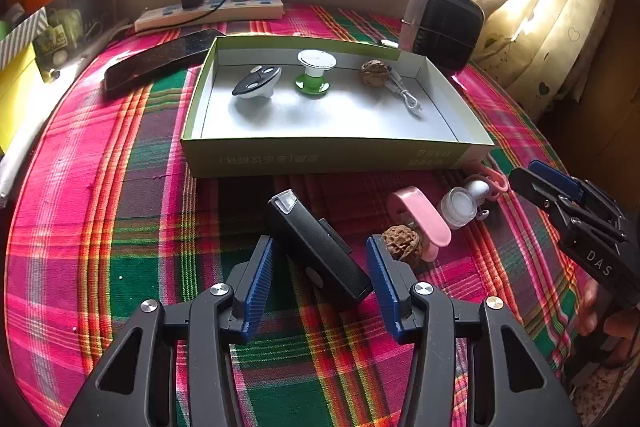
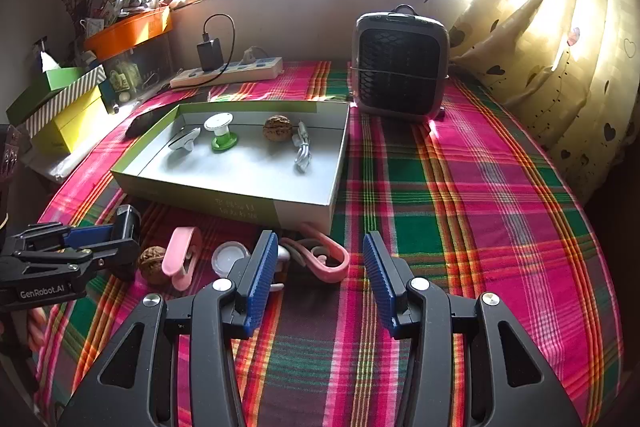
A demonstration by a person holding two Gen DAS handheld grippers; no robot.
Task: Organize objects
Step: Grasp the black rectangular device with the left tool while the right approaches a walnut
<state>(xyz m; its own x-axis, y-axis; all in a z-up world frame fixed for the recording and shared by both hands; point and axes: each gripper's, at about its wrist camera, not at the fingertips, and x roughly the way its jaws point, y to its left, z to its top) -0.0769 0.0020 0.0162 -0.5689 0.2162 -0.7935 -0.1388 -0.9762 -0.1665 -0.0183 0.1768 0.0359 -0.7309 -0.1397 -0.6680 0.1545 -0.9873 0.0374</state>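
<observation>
Straddling the black device (image 1: 320, 251), our left gripper (image 1: 320, 259) gapes unclenched; right gripper (image 2: 320, 267) too. Four items seemingly fill the box (image 1: 332, 157); several remain.

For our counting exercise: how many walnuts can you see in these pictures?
2. One walnut in the box sits near its far wall, beside the white cable. The other walnut on the cloth lies against the pink clip. None seems hidden.
</observation>
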